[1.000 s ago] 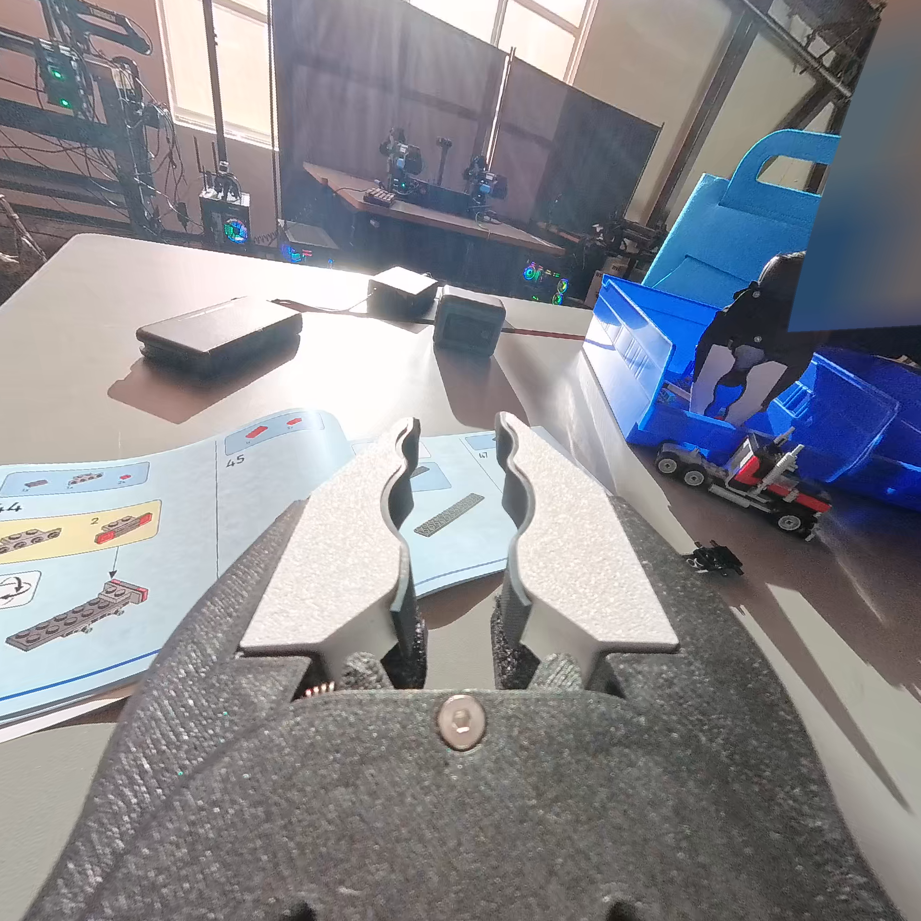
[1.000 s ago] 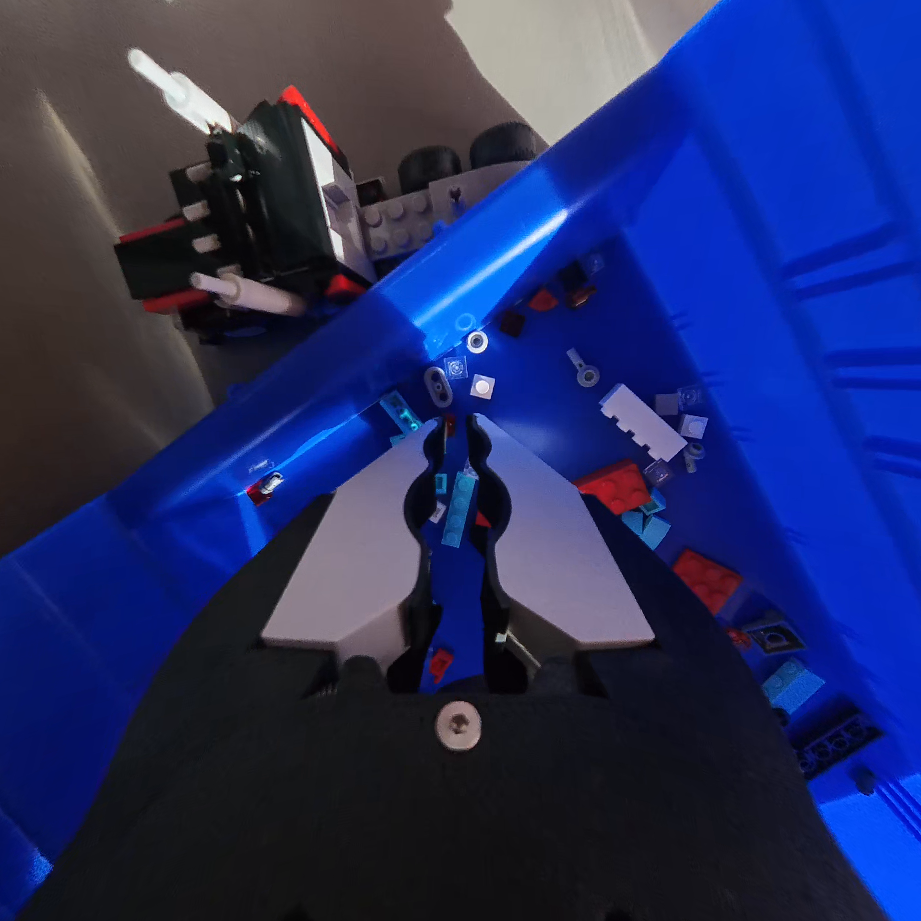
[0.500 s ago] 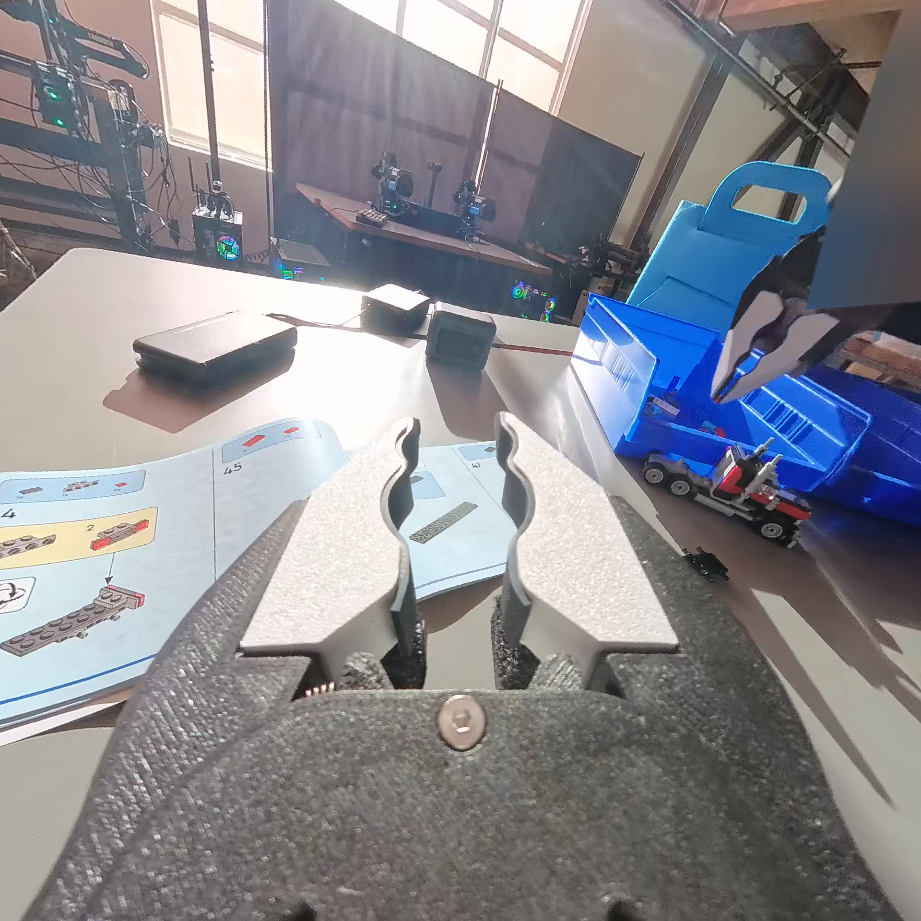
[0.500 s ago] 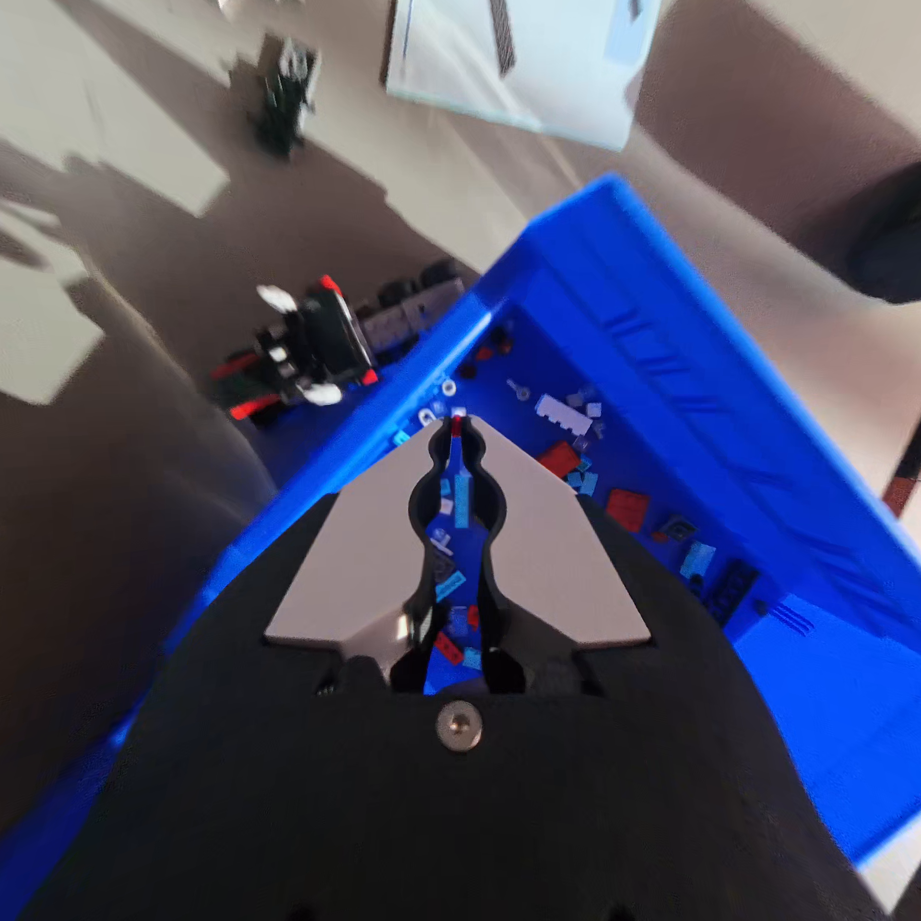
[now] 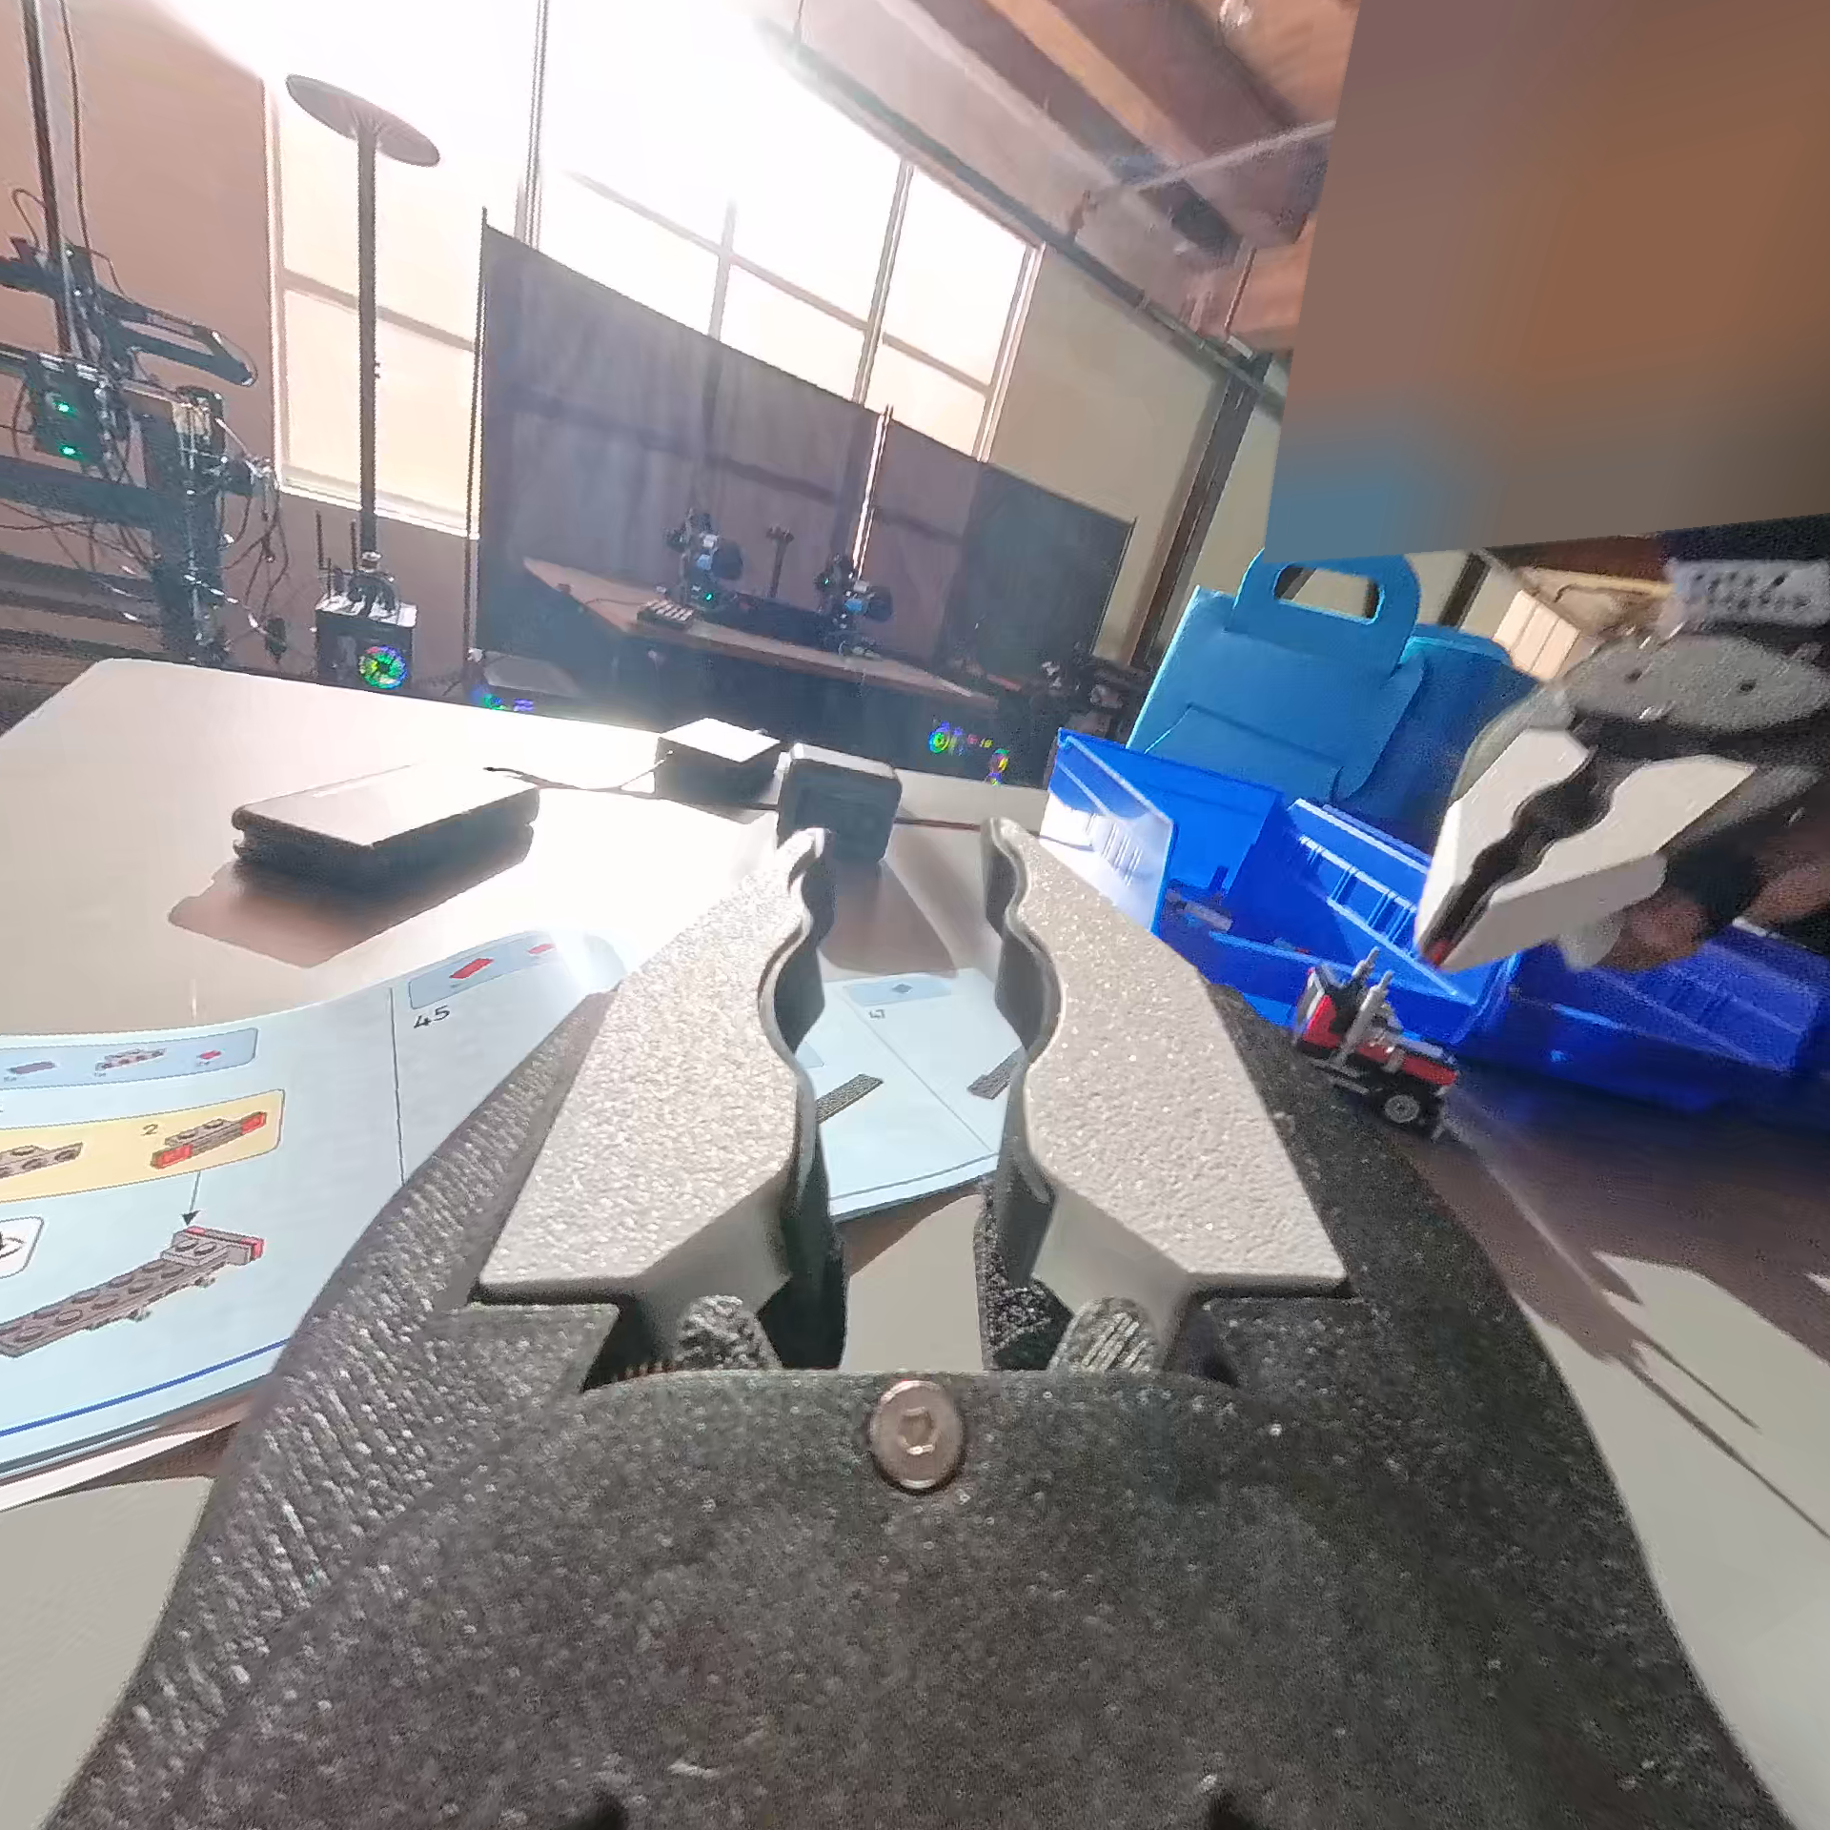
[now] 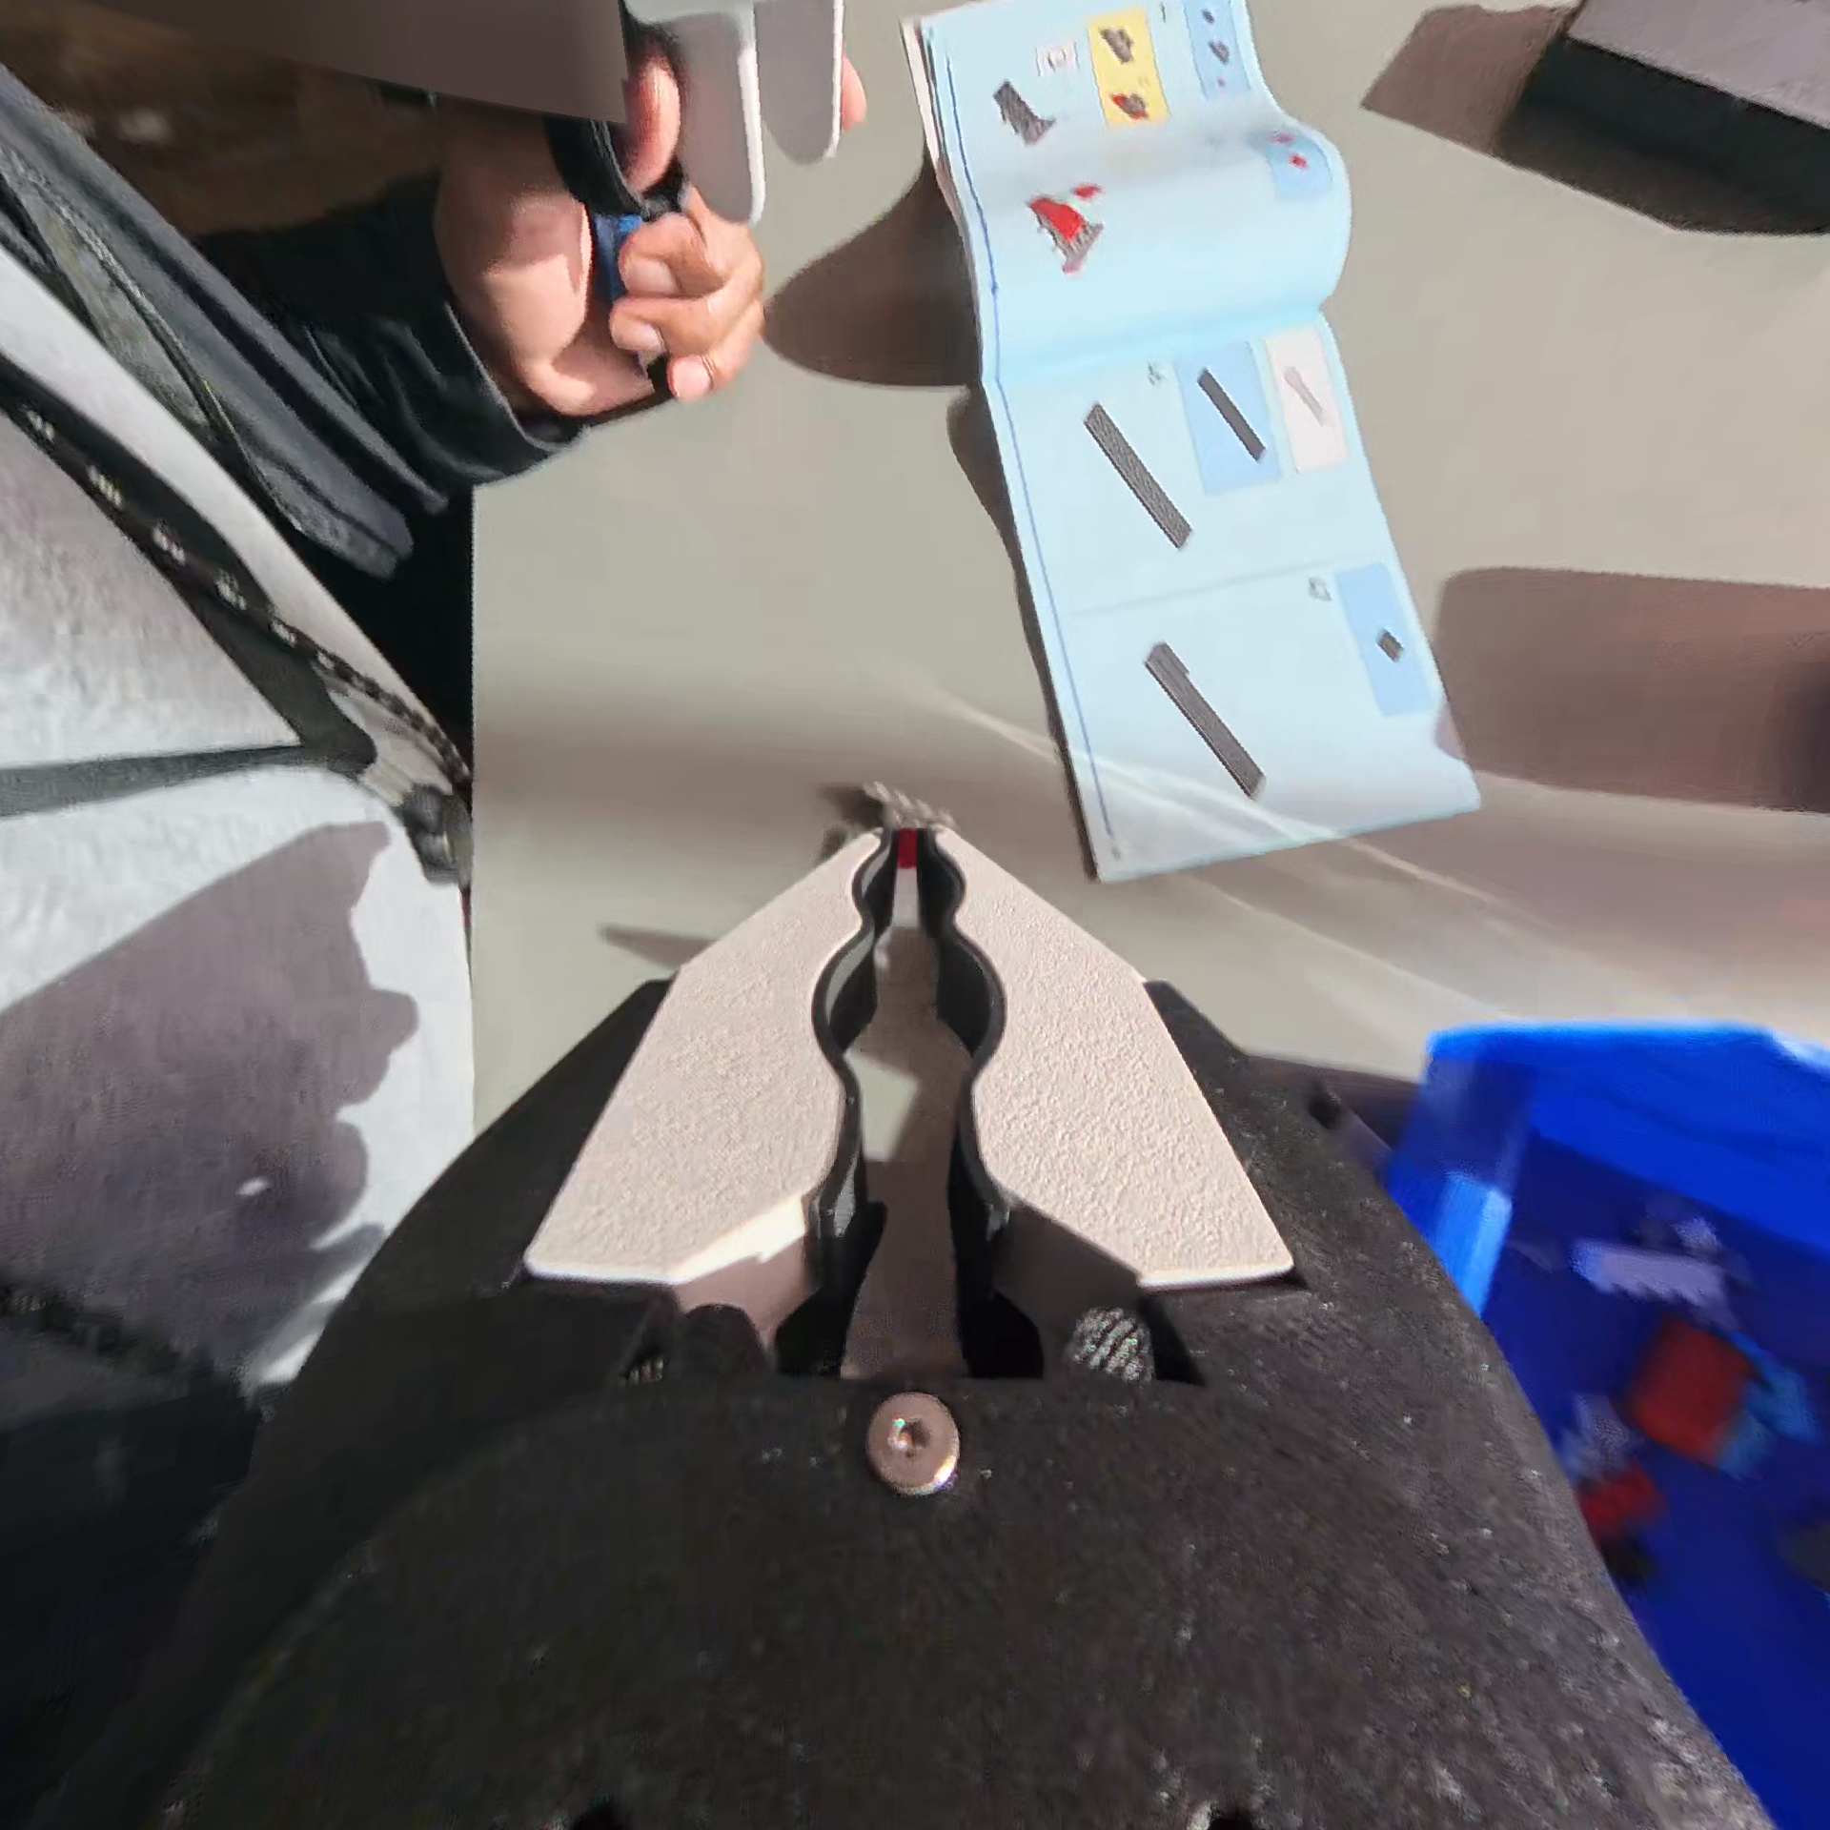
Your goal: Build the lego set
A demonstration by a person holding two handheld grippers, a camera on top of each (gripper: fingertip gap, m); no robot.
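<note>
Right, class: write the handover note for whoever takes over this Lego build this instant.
Left hand-held gripper: open, empty, above the instruction booklet.
Right hand-held gripper: shut on a small red piece, lifted clear of the blue bin, over the table.
Part-built truck stands on the table beside the bin; loose bricks lie in the bin.
Done: piece picked.
Left: probably fit it to the truck, then follow the booklet's remaining steps.
</note>
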